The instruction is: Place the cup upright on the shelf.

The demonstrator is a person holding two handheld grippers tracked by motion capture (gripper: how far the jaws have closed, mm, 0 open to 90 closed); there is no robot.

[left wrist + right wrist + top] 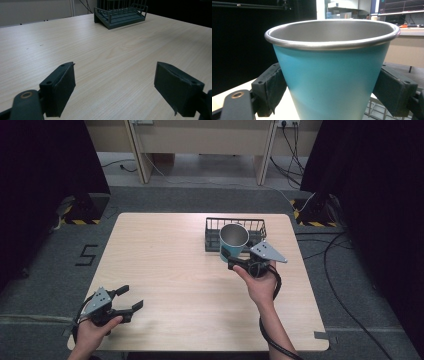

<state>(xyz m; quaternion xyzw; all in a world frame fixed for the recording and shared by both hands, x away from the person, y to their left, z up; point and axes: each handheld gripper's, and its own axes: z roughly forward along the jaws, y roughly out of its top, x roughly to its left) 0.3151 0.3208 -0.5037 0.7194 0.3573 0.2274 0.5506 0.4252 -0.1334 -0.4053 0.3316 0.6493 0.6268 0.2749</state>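
- Cup, teal outside with a bare metal inside and rolled rim, upright, mouth up.
- Clamped low on its sides between the two black pads of the right gripper; in the right gripper view, one pad against each flank of the cup, rim well above them.
- Seen from the high view over the near edge of a dark wire basket, overlapping its front wall; whether resting on anything or lifted clear, cannot tell.
- Right hand wrapped round the gripper body, grey three-cornered plate on top, black cable trailing back along the forearm toward the table's near edge.
- Basket toward the far edge of the table, right of its middle; low wire walls, flat dark floor, also visible far off in the left gripper view.
- Left gripper near the near-left corner of the table, held by the left hand, well apart from cup and basket.
- Jaws spread wide, nothing between them; bare pale wood grain between the pads in the left gripper view.
- Around the table: grey floor, dark curtains at both sides, cables on the floor at the right.
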